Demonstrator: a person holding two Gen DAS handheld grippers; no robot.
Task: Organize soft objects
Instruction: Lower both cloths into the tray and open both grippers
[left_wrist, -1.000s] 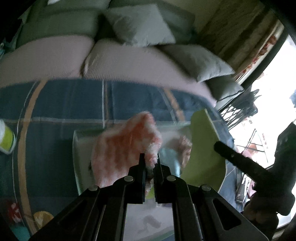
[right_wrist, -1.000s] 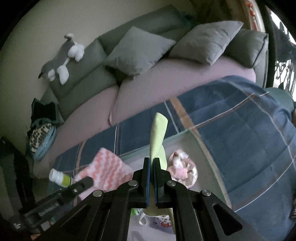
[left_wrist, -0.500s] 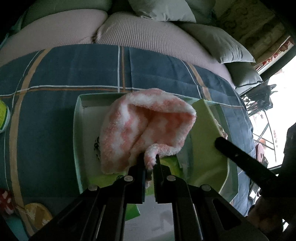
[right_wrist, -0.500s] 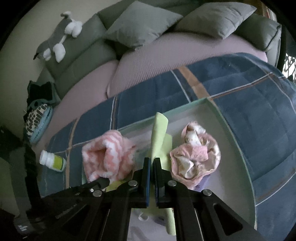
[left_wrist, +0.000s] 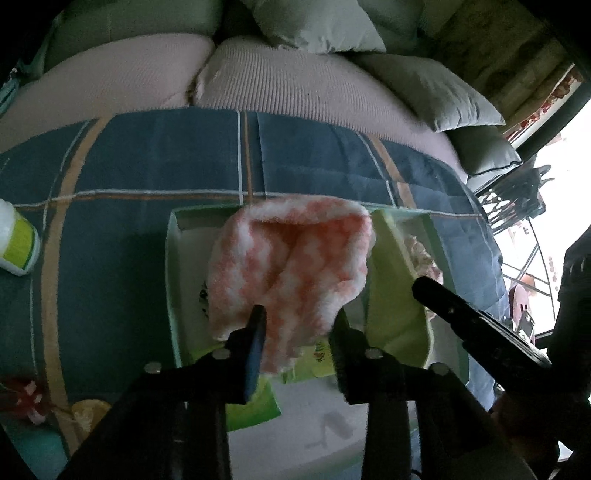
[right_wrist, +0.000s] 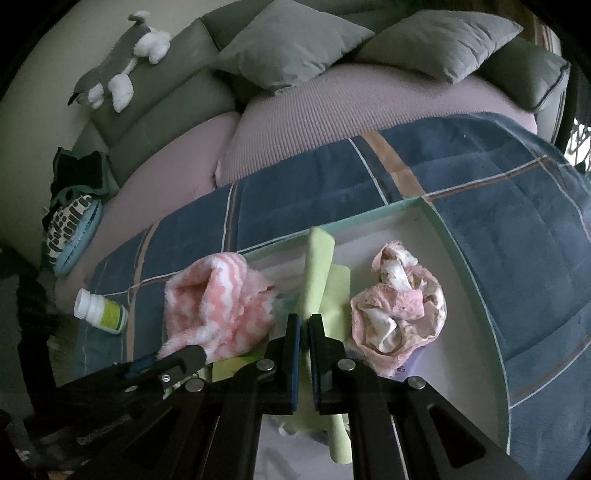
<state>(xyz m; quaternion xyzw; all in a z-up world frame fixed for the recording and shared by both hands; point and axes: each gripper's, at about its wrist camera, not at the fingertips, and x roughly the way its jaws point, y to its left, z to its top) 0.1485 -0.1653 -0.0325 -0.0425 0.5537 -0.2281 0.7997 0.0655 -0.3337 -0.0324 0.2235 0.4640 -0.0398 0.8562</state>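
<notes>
Left gripper, jaws just opening, frees pink towel mid-frame; right gripper pinches green cloth over tray.

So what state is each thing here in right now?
Left gripper: jaws just opened, fluffy pink towel between them, released.
Right gripper: shut on the green cloth.
Pink towel: bunched up in the tray.
Green cloth: held upright.
Crumpled pink cloth: lying in the tray.
Bottle: capped, on its side.
</notes>
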